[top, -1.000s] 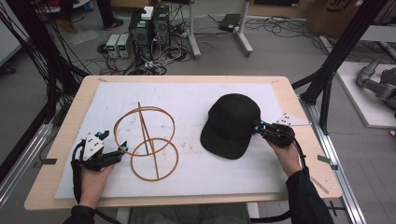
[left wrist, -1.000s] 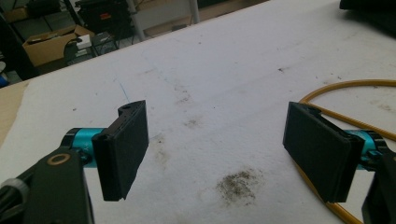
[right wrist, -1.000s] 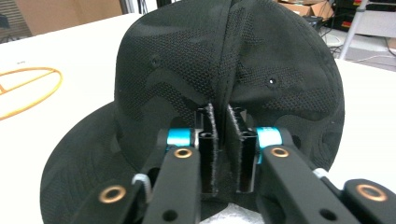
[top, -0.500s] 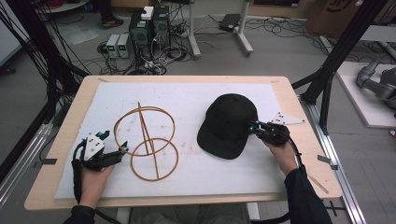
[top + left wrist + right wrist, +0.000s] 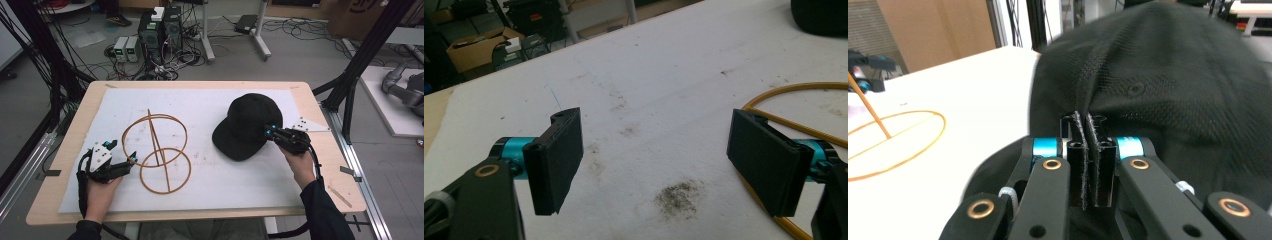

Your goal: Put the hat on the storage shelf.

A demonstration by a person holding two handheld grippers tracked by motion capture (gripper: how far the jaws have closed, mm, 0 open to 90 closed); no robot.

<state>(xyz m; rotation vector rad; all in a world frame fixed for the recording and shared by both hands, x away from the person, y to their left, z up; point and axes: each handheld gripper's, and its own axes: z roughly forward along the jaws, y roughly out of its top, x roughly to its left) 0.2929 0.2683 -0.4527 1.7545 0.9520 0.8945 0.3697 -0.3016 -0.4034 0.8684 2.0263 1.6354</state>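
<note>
The black fabric baseball cap (image 5: pixel 248 125) lay on the white mat (image 5: pixel 220 180) at right-centre. Its right edge was pinched by the right gripper (image 5: pixel 272 133), whose jaws had just been closing on the fabric. The left gripper (image 5: pixel 131 159) was held released, near-left, beside the yellow wire-hoop frame (image 5: pixel 157 150).

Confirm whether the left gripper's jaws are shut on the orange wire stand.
No: the left gripper stands wide open over bare white cloth, with the wire stand beside its jaw.

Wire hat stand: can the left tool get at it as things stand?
Probably yes. The left tool is open, holds nothing, and lies right beside the stand's lower ring; in the left gripper view that wire runs just past one jaw. Only bare white mat lies between them.
</note>
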